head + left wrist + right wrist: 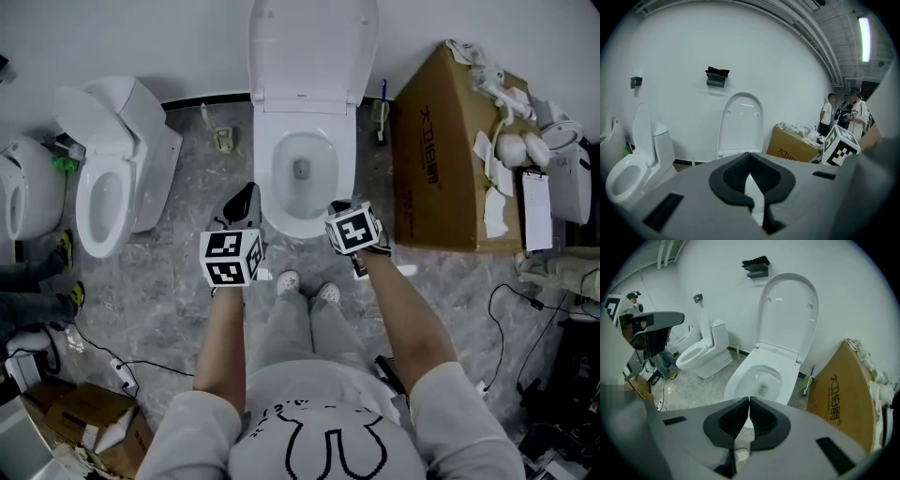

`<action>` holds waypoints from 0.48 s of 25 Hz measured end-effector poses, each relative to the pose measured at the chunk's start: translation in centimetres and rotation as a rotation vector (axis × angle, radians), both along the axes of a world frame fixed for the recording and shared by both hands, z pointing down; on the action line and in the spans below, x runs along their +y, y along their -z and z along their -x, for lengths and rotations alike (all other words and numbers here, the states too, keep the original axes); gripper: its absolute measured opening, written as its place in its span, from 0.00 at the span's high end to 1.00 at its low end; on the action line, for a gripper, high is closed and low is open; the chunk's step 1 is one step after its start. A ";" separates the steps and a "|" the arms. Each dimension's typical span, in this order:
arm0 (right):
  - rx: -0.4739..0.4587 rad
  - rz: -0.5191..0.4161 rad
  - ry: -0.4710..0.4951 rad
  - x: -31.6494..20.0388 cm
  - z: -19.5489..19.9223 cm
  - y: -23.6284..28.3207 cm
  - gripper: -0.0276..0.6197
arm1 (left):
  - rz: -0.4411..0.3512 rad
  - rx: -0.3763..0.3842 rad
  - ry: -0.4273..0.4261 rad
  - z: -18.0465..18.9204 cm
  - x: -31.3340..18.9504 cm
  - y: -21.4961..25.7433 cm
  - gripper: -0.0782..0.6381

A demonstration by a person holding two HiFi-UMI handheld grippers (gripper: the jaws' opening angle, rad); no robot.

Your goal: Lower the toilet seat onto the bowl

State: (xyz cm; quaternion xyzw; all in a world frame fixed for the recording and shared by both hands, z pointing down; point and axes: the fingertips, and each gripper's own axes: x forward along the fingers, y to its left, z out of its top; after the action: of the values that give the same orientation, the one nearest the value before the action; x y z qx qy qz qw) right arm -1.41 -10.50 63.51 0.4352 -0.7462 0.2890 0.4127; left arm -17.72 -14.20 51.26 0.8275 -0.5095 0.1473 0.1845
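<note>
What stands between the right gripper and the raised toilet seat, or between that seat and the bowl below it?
Nothing visible. The toilet seat stands upright by the wall, and only open air lies between it and the right gripper, whose fingers are shut and empty. The bowl rim is bare.

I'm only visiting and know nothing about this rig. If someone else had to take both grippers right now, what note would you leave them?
Left gripper: shut, empty, held low by the front left of the bowl.
Right gripper: shut, empty, by the bowl's front right.
Toilet seat: raised, standing upright against the wall behind the bowl; neither gripper touches it.
Done: nothing on the seat itself; the person only stands facing the toilet.
Left: reach up to the seat, tip it forward and ease it down flat onto the bowl.
</note>
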 end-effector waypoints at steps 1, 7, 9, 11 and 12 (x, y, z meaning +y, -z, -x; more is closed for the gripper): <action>-0.008 -0.008 -0.008 0.0 0.1 0.6 0.91 | -0.004 0.001 -0.002 0.1 0.1 0.4 0.88; -0.037 -0.056 -0.006 -0.1 1.2 4.7 0.91 | -0.038 0.018 -0.012 0.8 -0.1 3.7 0.88; -0.051 -0.082 -0.014 -0.5 1.2 6.1 0.91 | -0.059 0.023 -0.017 0.8 -0.6 5.0 0.88; -0.065 -0.117 -0.036 -1.0 1.0 7.5 0.91 | -0.084 0.026 -0.021 0.8 -1.0 6.4 0.88; -0.071 -0.140 -0.050 -1.2 0.8 8.4 0.91 | -0.096 0.029 -0.022 0.9 -1.0 7.1 0.88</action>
State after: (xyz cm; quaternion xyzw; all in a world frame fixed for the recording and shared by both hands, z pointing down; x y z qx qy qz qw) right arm -2.25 -11.67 55.08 0.4710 -0.7676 0.2615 0.3473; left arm -18.59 -15.25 44.21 0.8429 -0.5042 0.1128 0.1502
